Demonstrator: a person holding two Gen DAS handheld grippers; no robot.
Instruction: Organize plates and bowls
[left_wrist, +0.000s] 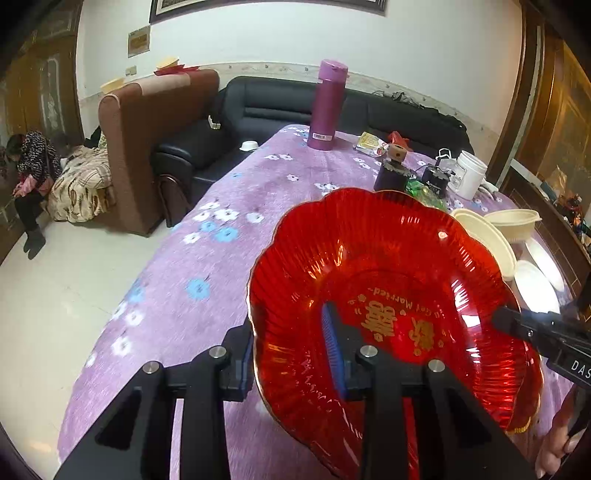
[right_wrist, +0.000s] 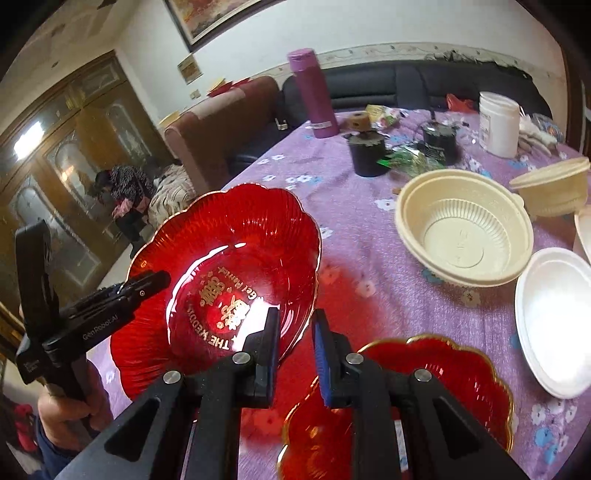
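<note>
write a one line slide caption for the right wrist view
Both grippers, right gripper and left gripper, hold a red scalloped plate by opposite rims above a second red plate on the purple floral cloth.

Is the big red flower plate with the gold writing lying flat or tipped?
Tipped. The red plate is lifted off the purple tablecloth, slanting; left gripper and right gripper straddle opposite edges.

Second red plate (right_wrist: 443, 373) partly behind the right tool (right_wrist: 295, 354).
</note>
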